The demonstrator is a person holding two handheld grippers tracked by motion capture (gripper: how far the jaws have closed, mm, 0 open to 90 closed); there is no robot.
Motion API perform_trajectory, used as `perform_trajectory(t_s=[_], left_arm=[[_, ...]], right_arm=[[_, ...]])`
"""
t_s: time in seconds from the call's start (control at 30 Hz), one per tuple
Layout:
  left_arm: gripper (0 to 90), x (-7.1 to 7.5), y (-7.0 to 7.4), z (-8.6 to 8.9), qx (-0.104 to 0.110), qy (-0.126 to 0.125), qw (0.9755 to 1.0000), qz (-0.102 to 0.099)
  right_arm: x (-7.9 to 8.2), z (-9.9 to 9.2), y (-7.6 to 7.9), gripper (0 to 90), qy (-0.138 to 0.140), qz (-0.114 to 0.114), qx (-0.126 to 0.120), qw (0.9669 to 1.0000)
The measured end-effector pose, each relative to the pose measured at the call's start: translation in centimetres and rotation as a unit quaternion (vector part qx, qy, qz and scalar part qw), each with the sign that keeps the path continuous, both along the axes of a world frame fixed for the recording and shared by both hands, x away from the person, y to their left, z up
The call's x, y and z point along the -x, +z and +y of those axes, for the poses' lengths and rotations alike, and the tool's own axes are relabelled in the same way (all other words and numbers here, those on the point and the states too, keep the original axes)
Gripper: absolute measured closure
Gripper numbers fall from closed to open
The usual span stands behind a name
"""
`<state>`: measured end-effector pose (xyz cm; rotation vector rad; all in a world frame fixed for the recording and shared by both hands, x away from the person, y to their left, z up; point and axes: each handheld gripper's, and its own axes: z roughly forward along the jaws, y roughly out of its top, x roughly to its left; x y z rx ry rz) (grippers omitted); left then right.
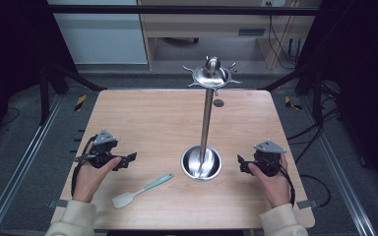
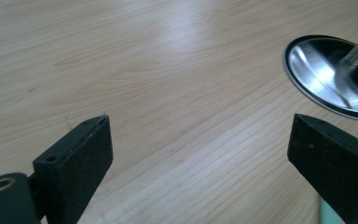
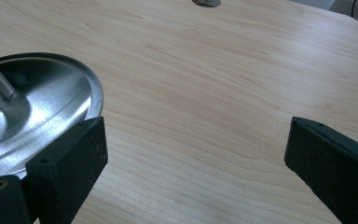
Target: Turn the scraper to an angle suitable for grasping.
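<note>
In the high view, nearest the camera, the person's two sleeves come in over the desk's (image 1: 142,110) near edge, each hand around a hand-held gripper. The landmark is the steel stand (image 1: 202,162): a round dished base right of the desk's middle, with a slim pole rising to a hooked crown that shows against the floor beyond the far edge. The left hand-held gripper (image 1: 130,158) rests well to the left of that base, jaws pointing toward it and spread with nothing between them. The right hand-held gripper (image 1: 240,162) sits just to the right of the base, jaws also toward it, parted and empty. The spatula (image 1: 141,191), teal handle and pale blade, lies flat to the near left of the base, handle end toward it, blade toward the near edge, close by the left hand. Bare wood runs from the base to the far and left edges; a small grey disc (image 1: 218,103) lies beyond the base by the far edge.

In the left gripper view, the two black jaws stand wide apart over bare desk (image 2: 168,93); the base (image 2: 326,74) sits at upper right, apart from them.

In the right gripper view, the jaws again stand wide with only wood (image 3: 214,93) between; the base (image 3: 42,107) lies beside the left jaw, and the desk's rounded far corner shows at upper right.
</note>
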<state>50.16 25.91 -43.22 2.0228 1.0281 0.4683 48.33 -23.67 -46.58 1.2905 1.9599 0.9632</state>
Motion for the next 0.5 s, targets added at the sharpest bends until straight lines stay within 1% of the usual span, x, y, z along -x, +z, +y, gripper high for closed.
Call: perform_trajectory(t_s=[0.03,0.07,0.13,0.17,0.23,0.27,0.3,0.33,0.37,0.4,0.43,0.47,0.5], left_arm=[[6.8,0.1,0.1,-0.6,-0.012,-0.011,0.9999,0.002],[7.5,0.1,0.1,-0.6,-0.012,-0.011,0.9999,0.002],[8.6,0.3,0.2,-1.3,-0.018,-0.024,0.9995,0.008],[9.7,0.4,0.2,-1.6,-0.027,-0.030,0.9991,0.010],[16.2,0.6,0.3,-2.6,-0.038,-0.039,0.9984,0.014],[17.9,0.8,0.3,-3.9,-0.050,-0.055,0.9971,0.015],[19.8,0.8,0.3,-3.9,-0.050,-0.055,0.9971,0.015],[22.4,1.0,0.3,-4.5,-0.055,-0.063,0.9964,0.014],[22.4,1.1,0.3,-5.1,-0.062,-0.070,0.9955,0.012],[25.2,1.3,0.3,-6.1,-0.077,-0.085,0.9934,0.012],[29.1,1.3,0.3,-6.1,-0.077,-0.085,0.9934,0.012],[33.5,1.5,0.1,-6.9,-0.082,-0.099,0.9916,0.015],[37.6,1.5,0.1,-6.9,-0.082,-0.099,0.9916,0.015]], right_arm=[[-0.1,0.0,-0.1,7.0,-0.001,0.002,0.001,1.0000],[-0.1,0.0,-0.1,7.2,0.000,0.002,0.001,1.0000],[-0.1,0.0,-0.1,7.5,0.000,0.001,0.003,1.0000],[-0.1,0.0,-0.1,7.7,0.000,0.002,0.003,1.0000],[-0.1,0.0,-0.1,7.9,-0.001,0.003,0.003,1.0000],[-0.1,0.0,-0.1,9.0,-0.001,0.004,0.003,1.0000],[-0.1,0.0,-0.1,9.1,0.001,0.003,0.005,1.0000],[-0.1,0.1,-0.1,9.2,0.000,0.004,0.003,1.0000],[-0.1,0.1,-0.1,9.2,0.000,0.004,0.003,1.0000],[-0.1,0.1,-0.1,9.6,0.001,0.003,0.005,1.0000],[-0.1,0.1,-0.1,9.6,0.001,0.003,0.005,1.0000],[-0.1,0.1,-0.1,10.1,0.002,0.003,0.005,1.0000],[-0.1,0.1,-0.1,10.1,0.002,0.003,0.005,1.0000]])
